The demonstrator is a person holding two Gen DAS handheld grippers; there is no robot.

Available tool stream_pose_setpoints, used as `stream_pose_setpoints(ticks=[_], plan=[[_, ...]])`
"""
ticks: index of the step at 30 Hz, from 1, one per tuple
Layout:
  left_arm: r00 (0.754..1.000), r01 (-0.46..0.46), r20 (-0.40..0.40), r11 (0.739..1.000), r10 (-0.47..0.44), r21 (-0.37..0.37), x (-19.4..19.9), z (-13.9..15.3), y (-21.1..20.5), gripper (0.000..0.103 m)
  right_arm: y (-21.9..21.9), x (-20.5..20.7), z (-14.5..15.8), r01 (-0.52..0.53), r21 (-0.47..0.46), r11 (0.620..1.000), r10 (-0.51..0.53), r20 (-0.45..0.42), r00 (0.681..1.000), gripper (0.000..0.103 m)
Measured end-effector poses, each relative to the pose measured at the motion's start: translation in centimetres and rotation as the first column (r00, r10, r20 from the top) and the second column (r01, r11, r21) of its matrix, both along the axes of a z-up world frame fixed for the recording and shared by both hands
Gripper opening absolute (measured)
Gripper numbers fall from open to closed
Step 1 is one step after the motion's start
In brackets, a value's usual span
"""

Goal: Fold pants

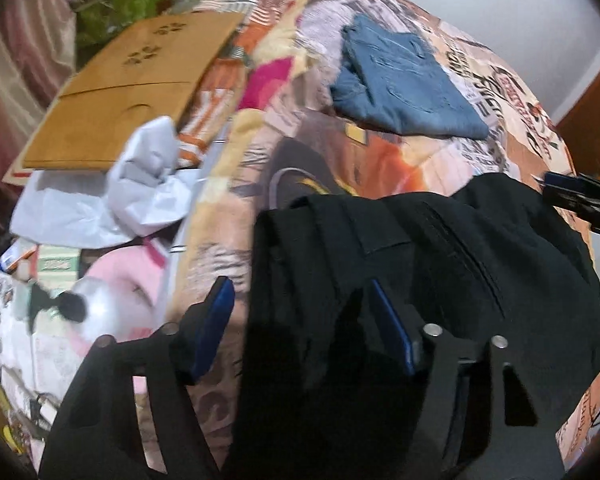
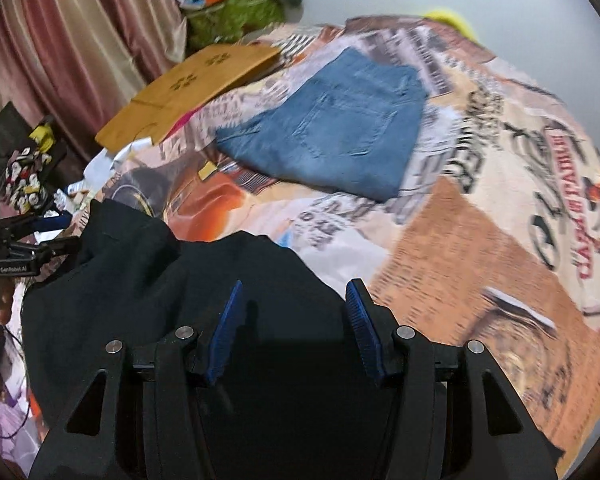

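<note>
Black pants (image 2: 148, 280) lie under both released grippers; left gripper (image 2: 40, 236) reads "GenRobot.AI".

both fisheye views are evenly and fairly brightly lit, seemingly from overhead. edges bow strongly and fall into black vignette at the corners. motion blur smears the printed bedspread (image 2: 480, 216) and clutter at left. the black pants (image 1: 440, 264) read as near-featureless dark, folds barely visible.
</note>
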State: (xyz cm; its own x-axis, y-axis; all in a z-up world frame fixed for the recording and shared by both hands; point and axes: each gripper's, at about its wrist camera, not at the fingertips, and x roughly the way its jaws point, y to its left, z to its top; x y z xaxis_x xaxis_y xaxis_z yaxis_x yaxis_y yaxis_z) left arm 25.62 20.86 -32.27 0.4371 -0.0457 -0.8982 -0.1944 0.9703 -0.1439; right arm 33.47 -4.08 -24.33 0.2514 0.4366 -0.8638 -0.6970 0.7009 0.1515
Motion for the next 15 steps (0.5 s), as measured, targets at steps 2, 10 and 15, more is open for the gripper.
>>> stream_pose_setpoints(ticks=[2,10,15], plan=[[0.999,0.030,-0.011,0.999,-0.030,-0.021,1.0,-0.6,-0.4,0.056,0.9,0.6,-0.7,-0.018,-0.010,1.000,0.017,-0.021,1.000,0.049],[0.996,0.087,0.001,0.995,-0.087,0.050,2.4,-1.2,-1.8,0.028,3.2,1.8,-3.2,-0.096,-0.037,0.995,0.093,-0.077,0.993,0.049],[0.991,0.131,0.002,0.977,-0.133,0.167,2.5,-0.8,-3.3,0.018,3.6,1.9,-3.3,-0.131,0.004,0.991,0.131,-0.078,0.988,0.047]])
